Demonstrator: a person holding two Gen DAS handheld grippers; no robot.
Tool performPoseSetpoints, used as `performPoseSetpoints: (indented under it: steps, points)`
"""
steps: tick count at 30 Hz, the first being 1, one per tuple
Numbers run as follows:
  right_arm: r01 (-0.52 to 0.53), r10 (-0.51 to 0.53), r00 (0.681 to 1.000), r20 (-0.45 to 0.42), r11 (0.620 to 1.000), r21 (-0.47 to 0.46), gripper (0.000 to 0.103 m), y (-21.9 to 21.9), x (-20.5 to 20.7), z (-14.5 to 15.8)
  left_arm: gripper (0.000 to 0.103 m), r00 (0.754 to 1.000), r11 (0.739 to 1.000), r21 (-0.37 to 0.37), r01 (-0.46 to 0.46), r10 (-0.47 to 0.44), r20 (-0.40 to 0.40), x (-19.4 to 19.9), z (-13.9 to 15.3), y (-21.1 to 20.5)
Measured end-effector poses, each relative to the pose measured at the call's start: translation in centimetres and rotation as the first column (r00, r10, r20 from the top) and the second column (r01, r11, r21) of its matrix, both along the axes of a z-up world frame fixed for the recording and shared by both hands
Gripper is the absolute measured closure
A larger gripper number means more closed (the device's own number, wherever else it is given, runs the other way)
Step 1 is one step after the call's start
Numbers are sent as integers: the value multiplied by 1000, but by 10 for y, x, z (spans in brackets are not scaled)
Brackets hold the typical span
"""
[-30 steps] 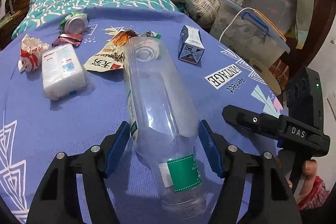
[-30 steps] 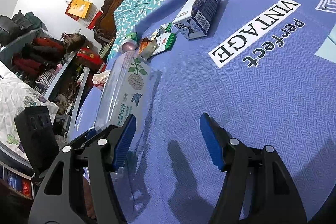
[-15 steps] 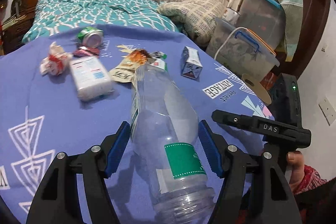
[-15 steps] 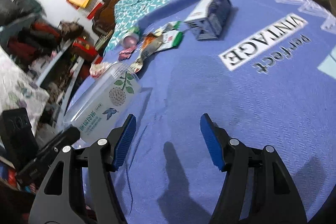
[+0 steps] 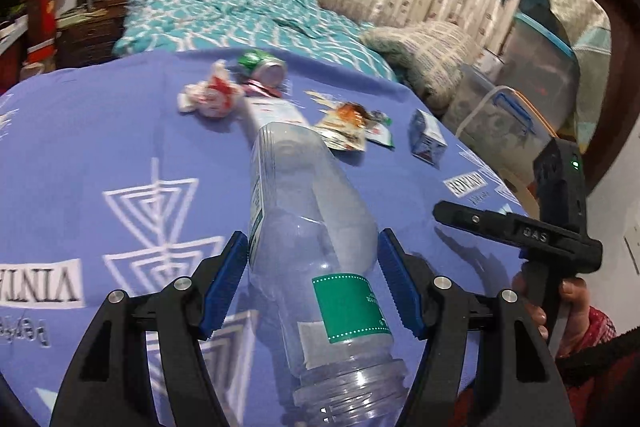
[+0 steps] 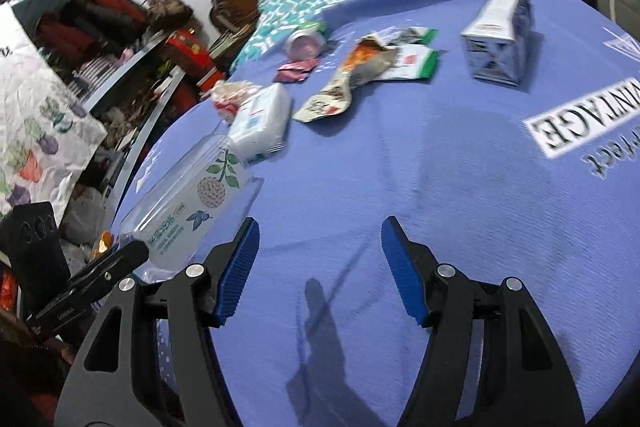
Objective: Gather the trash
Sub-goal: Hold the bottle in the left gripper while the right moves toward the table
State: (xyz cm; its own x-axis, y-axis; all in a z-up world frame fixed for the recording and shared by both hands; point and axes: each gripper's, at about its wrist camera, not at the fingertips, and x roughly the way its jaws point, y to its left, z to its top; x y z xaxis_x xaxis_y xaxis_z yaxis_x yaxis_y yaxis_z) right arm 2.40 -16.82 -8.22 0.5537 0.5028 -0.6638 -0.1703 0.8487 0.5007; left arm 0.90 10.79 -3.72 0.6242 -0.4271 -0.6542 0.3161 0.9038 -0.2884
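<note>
In the left wrist view, the left gripper (image 5: 312, 281) pinches an empty clear plastic bottle (image 5: 308, 227) at frame centre, raised above the table (image 5: 100, 131); it looks light, thin-walled and slippery, best gripped mid-body. In the right wrist view, the bottle shows lower left, while the right gripper (image 6: 318, 267) jaws stand spread, empty.

"VINTAGE" is printed on the blue tablecloth (image 6: 460, 187) at 3 o'clock; "DAS" is marked on the right gripper (image 5: 532, 235).

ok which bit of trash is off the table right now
The clear plastic bottle, clamped in the left gripper. The green can, small carton and snack wrapper all lie on the cloth.
</note>
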Motion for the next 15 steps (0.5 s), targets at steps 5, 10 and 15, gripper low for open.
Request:
performPoseSetpoints:
  steps: [5, 10, 15]
  points:
    - [-36, 35, 999, -18, 999, -15, 38, 15, 4, -6, 39, 999, 999, 3, -35, 35, -21, 5, -6, 10]
    - [-31, 31, 999, -40, 999, -17, 38, 13, 4, -13, 38, 997, 999, 24, -44, 46, -56, 10, -18, 6]
    - [-29, 28, 999, -46, 999, -14, 38, 13, 6, -14, 22, 995, 997, 21, -79, 80, -58, 15, -20, 11]
